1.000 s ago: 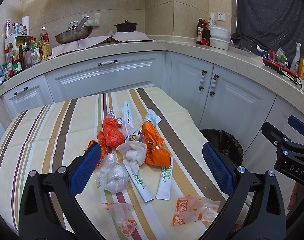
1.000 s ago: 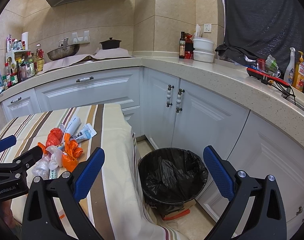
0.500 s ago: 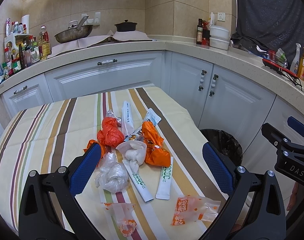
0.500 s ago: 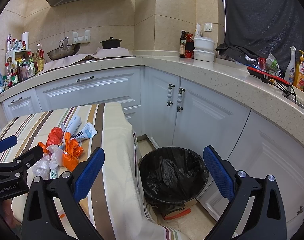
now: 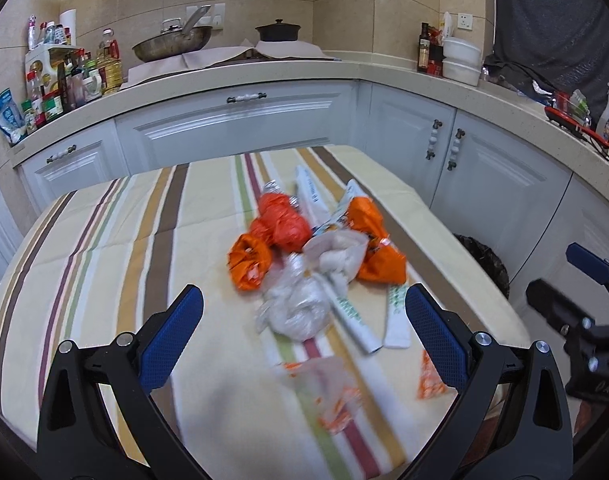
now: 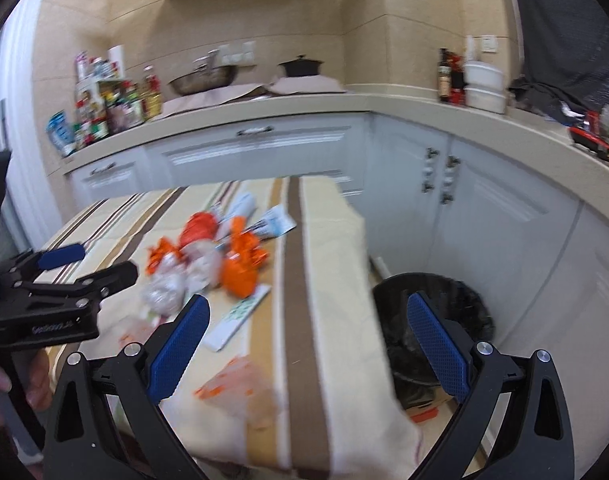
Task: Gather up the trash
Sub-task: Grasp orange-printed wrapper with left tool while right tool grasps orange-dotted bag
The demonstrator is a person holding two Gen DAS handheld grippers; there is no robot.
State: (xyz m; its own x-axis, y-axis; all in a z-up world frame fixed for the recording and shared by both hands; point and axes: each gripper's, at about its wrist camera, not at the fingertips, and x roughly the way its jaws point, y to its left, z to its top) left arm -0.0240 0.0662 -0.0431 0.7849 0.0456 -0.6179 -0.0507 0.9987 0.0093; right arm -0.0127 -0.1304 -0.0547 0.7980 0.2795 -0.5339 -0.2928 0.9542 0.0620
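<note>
The striped tablecloth (image 5: 116, 240) fills most of the left wrist view, with the trash pile sitting mid-table. Only the right wrist view properly shows the black-lined trash bin (image 6: 436, 312) on the floor just off the table's right edge; the left cam only catches a sliver of its rim. The right cam also picks up the range hood up top, which the left one cuts off.

The pile: orange bags (image 5: 280, 228), a crumpled clear plastic bag (image 5: 296, 308) touching them, and two long white sachets (image 5: 396, 320) with green print, way too blurry to read. A clear wrapper with orange print (image 5: 336, 392) lies nearer the table edge, smeared by motion blur.

Left gripper (image 5: 304, 336) hovers over the near side of the pile, jaws spread wide, nothing between them. Right gripper (image 6: 304, 336) is spread wide too, empty, hanging over the table's right edge with the bin beside it.

Readable text: "DAS" on the right gripper's body in the left cam. The lettering on the left gripper's body in the right cam is too smeared to read. A hand (image 6: 0, 380) is partly cut off at that frame's left edge.
</note>
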